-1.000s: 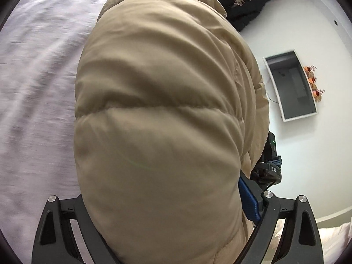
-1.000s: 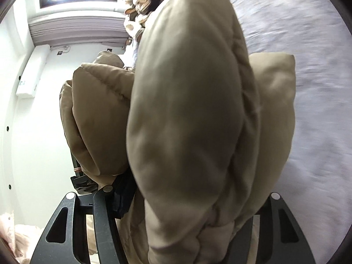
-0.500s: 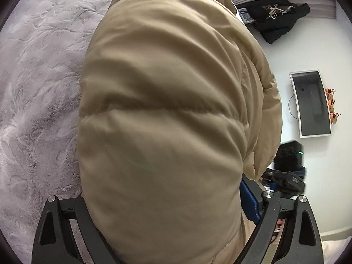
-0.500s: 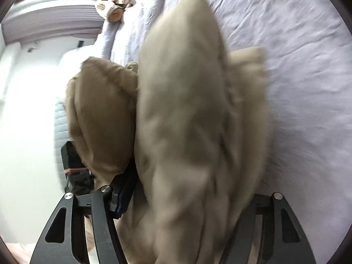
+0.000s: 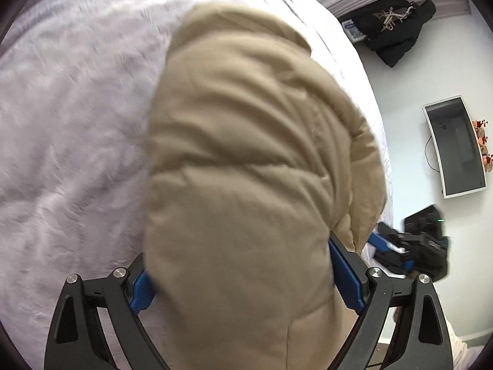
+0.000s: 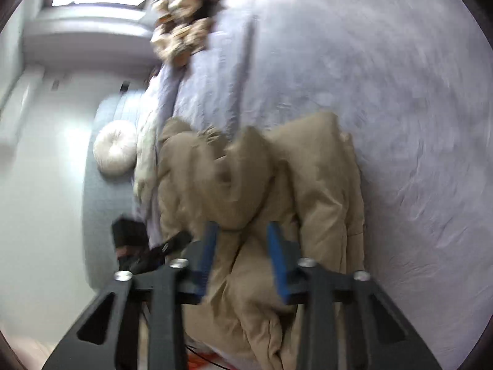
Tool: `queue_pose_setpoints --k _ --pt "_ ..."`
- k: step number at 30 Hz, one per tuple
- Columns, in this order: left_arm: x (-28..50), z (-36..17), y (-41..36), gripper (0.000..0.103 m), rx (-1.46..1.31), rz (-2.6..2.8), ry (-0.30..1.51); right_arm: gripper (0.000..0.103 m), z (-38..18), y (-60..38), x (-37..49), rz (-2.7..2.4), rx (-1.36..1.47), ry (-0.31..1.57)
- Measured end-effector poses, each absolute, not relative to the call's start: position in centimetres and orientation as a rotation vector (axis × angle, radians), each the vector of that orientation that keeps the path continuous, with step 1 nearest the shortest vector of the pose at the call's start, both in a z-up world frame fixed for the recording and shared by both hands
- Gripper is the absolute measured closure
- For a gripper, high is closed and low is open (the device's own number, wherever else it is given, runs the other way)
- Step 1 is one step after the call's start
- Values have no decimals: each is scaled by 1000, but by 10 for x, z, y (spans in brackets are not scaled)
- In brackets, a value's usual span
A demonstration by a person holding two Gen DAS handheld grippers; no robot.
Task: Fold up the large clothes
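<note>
A tan puffer jacket (image 5: 246, 169) lies on the pale lilac bed cover (image 5: 77, 123). In the left wrist view it bulges between the blue pads of my left gripper (image 5: 240, 280), which stand wide apart around its thick bulk. In the right wrist view the jacket (image 6: 308, 191) lies bunched at the bed's edge. My right gripper (image 6: 242, 246) has its blue fingers (image 6: 277, 256) apart, with a fold of jacket between the tips; whether they pinch it is unclear in the blur. The right gripper also shows in the left wrist view (image 5: 391, 246), beside the jacket's edge.
A black garment (image 5: 394, 24) lies on the floor beyond the bed. A grey open box (image 5: 456, 145) stands by the wall. A brown patterned item (image 6: 181, 30) lies at the bed's far end. A round cream cushion (image 6: 115, 148) sits beside the bed.
The jacket has come down from hanging in the air onto the bed. My right gripper's fingers now stand close together with less cloth between them. Both views are blurred by motion.
</note>
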State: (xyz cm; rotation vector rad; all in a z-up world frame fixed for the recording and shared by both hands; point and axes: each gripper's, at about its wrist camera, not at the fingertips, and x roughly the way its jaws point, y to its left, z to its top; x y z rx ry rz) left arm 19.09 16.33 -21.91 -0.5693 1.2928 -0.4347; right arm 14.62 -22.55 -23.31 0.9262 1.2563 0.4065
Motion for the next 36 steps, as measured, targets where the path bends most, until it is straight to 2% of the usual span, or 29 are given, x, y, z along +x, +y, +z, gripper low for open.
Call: queue_pose_setpoints --k 3,6,8,9,10,15,16,17,18,19,23,28,36 --pt "195 -213 170 9 -559 -397 1272 76 -269 -222 157 467 1120 1285" --pt "201 -196 179 9 -568 -371 1210 76 -279 -218 160 430 1002 1344" --pt "206 -183 187 9 -553 -381 1161 65 -280 -219 162 424 963 1349" --pt "210 -178 187 9 -535 -385 1144 48 -281 -221 161 445 972 1341" --pt "215 -178 185 9 -510 -382 1140 42 -282 -220 163 470 986 1336" --pt "220 -196 156 9 -380 -364 1188 42 -286 -196 176 612 1005 1344" --pt "218 -197 152 9 -355 -354 1187 45 -285 -190 178 630 1004 1346" --pt "216 -196 148 9 -345 -346 1186 54 -281 -180 181 643 972 1348" --pt "213 -192 146 9 -348 -343 1184 94 -275 -172 182 655 931 1344" --pt "212 -188 145 9 -356 -348 1177 97 -266 -166 181 663 878 1334" --pt "205 -174 127 9 -344 -415 1124 98 -235 -168 162 626 713 1283" --pt "216 -183 66 9 -201 -404 1139 98 -264 -182 139 493 605 1401" --pt "228 -203 18 9 -50 -342 1172 97 -278 -203 130 396 574 1396"
